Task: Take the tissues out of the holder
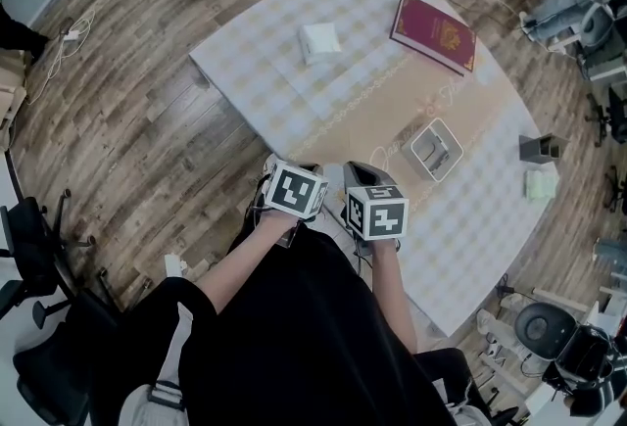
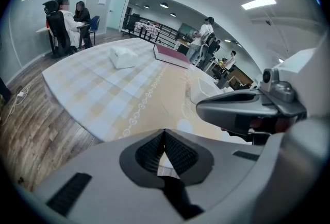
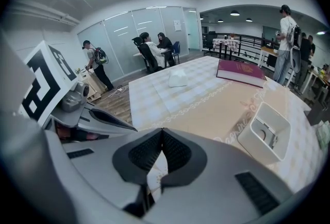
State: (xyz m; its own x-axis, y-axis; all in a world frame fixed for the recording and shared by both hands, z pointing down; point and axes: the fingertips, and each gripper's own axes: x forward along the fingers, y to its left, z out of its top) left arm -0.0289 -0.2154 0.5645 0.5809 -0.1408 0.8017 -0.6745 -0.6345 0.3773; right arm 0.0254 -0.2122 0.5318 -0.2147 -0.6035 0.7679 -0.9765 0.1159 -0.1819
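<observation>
Head view: looked steeply down from above the person, taking in the whole table (image 1: 257, 71) from well above, with wooden floor on every side.
Left gripper view: rode on the left gripper (image 2: 165, 131), close behind its jaws, and faced low across the tabletop toward a glass-walled room.
Right gripper view: rode on the right gripper (image 3: 162, 131), equally close behind its jaws, and faced across the same tabletop from just beside the other.
Shared by all three: the red book (image 1: 434, 32), the white packet (image 1: 319, 42) and the white holder (image 1: 434, 149).
Cross-sighting: each gripper view caught the other gripper at its edge.
</observation>
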